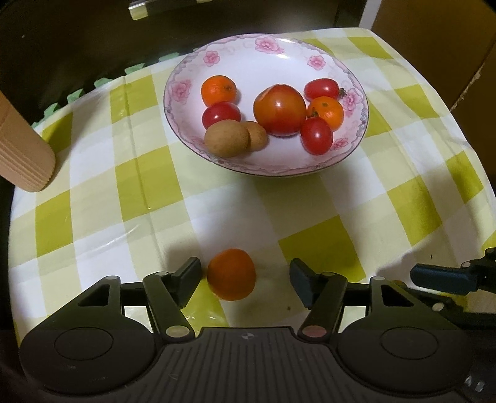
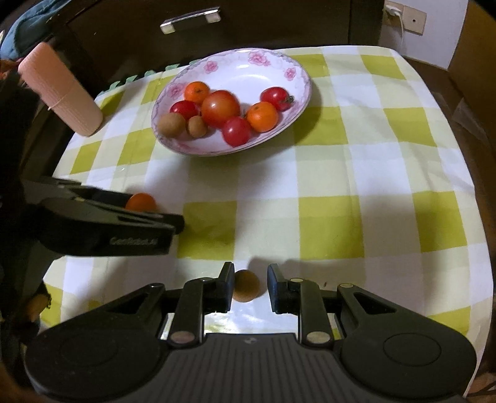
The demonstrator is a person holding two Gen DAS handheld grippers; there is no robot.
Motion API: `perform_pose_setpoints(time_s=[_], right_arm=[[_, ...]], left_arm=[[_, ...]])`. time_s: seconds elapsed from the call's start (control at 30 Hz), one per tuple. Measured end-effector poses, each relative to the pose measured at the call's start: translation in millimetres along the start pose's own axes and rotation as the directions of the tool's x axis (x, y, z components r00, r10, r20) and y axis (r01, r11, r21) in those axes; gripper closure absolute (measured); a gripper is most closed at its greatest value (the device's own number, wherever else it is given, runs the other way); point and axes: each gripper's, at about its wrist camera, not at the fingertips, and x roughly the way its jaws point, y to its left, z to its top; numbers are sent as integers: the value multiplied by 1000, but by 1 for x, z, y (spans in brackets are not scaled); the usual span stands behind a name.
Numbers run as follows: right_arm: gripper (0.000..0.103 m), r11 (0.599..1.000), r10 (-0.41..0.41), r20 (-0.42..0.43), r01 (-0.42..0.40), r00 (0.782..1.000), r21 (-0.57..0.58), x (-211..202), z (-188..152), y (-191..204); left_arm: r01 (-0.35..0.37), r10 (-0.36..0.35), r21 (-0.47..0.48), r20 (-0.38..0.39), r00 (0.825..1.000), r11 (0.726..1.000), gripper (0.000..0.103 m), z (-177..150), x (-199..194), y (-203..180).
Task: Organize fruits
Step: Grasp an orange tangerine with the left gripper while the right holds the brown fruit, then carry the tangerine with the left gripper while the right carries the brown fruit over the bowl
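A flowered plate [image 1: 279, 172] [image 2: 186, 148] at the back of the checked cloth holds a big tomato [image 1: 279, 110] [image 2: 220, 108], mandarins, small red tomatoes and two brown fruits. Near the front, an orange mandarin [image 1: 231, 274] [image 2: 141, 201] lies on the cloth between the fingers of my left gripper [image 1: 245, 265] [image 2: 152, 210]. That gripper is open; the mandarin sits by its left finger, well clear of the right one. My right gripper [image 2: 248, 269] [image 1: 440, 277] is shut on a small brown fruit [image 2: 246, 285] just above the cloth.
A pink ribbed cylinder [image 1: 24, 148] [image 2: 62, 90] stands at the table's left edge. Behind the table is a dark cabinet with a metal handle [image 2: 190, 19]. A cardboard box [image 1: 434, 46] stands at the right. The cloth [image 2: 341, 186] right of the plate is bare.
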Motion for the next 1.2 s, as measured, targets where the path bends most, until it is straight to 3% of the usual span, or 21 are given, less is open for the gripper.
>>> perform_pose_setpoints(time_s=[0.37,0.53,0.6,1.2], right_arm=[[81,999,-27,-45,26,999,-28,10,-4,16],[81,999,-44,-45,42,998,-32,14,-9,12],[81,998,-49,-38,47,998,-32,13,-10,9],[81,999,-27,33,29,999,-43,-2,2,11]], left_arm=[[-8,8,33,2,1000,999,38,2,2,-1],[-7,6,39,11,1000,999,59,1,-1,-2],[-12,12,34,11,1000,999,63,1,-2,0],[-7,6,21,37,999,1000,63,0,-15,0]])
